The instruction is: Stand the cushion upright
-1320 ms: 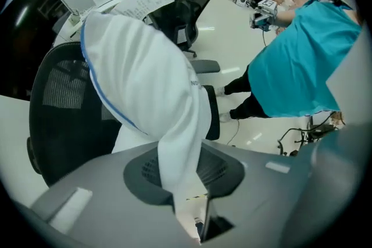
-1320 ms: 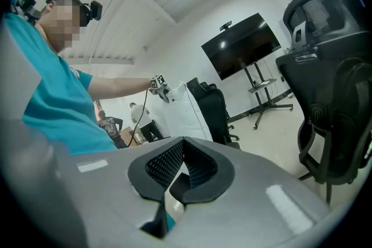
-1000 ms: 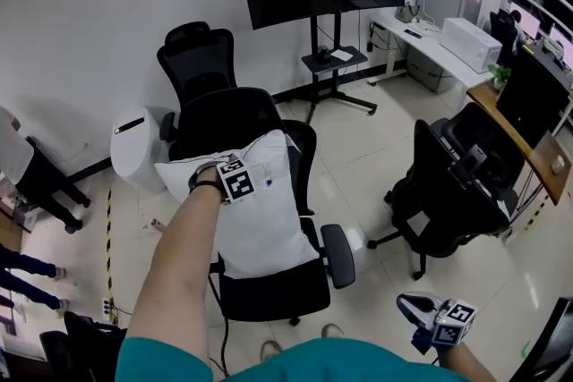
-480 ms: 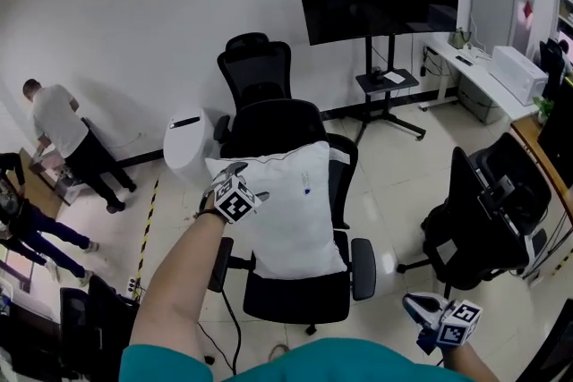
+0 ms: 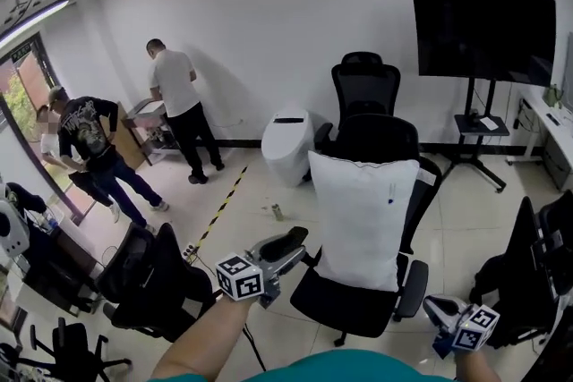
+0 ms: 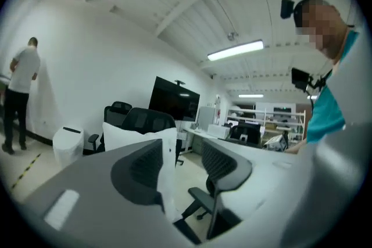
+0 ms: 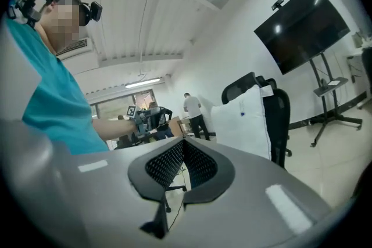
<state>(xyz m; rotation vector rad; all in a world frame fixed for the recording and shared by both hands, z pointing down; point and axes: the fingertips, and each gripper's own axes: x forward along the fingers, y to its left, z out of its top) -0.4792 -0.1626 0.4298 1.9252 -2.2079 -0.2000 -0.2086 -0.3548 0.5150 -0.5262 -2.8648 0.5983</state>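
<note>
Cushion (image 5: 363, 219) upright on chair (image 5: 351, 310), well apart from left claw (image 5: 288, 246)

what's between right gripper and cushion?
A black armrest sits between the right gripper and the cushion; the head view shows it.

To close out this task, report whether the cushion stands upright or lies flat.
Upright: the white cushion stands on its lower edge on the seat of the black office chair, leaning against the backrest.
</note>
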